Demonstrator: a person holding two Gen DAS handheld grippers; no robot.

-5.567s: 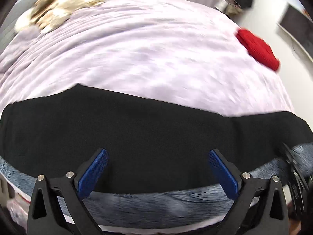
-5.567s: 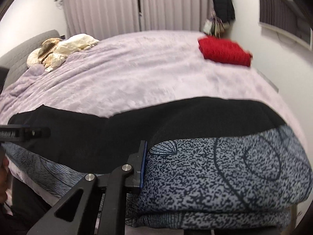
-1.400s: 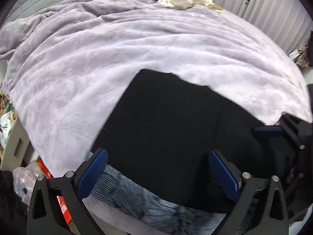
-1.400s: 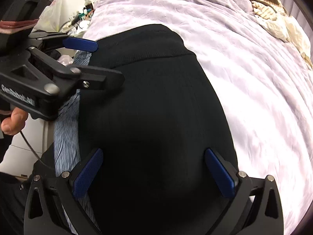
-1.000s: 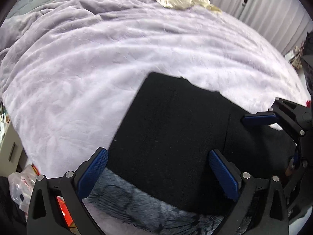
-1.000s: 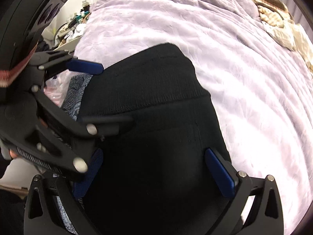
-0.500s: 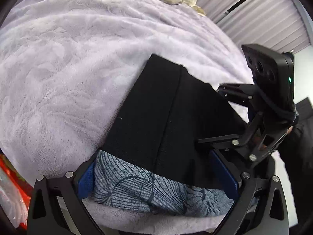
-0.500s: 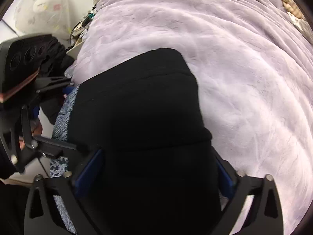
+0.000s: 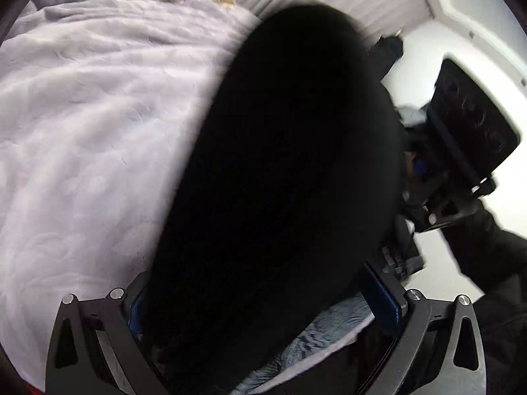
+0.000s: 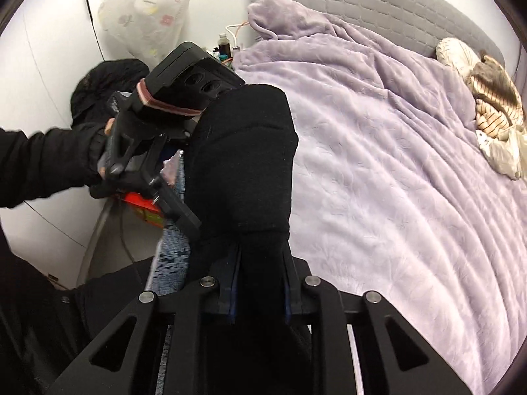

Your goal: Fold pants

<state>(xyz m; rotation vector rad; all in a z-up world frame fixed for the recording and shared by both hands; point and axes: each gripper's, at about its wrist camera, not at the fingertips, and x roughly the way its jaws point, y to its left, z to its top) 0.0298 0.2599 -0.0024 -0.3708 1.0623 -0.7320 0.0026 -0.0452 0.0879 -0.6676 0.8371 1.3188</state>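
R tongs (image 10: 258,291) clamp black pants (image 10: 243,164) above purple blanket (image 10: 395,181); L tongs (image 9: 263,302) wide.

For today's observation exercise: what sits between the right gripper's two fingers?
In the right wrist view, a bunched fold of the black pants sits pinched between the right gripper's fingers, above the lilac blanket.
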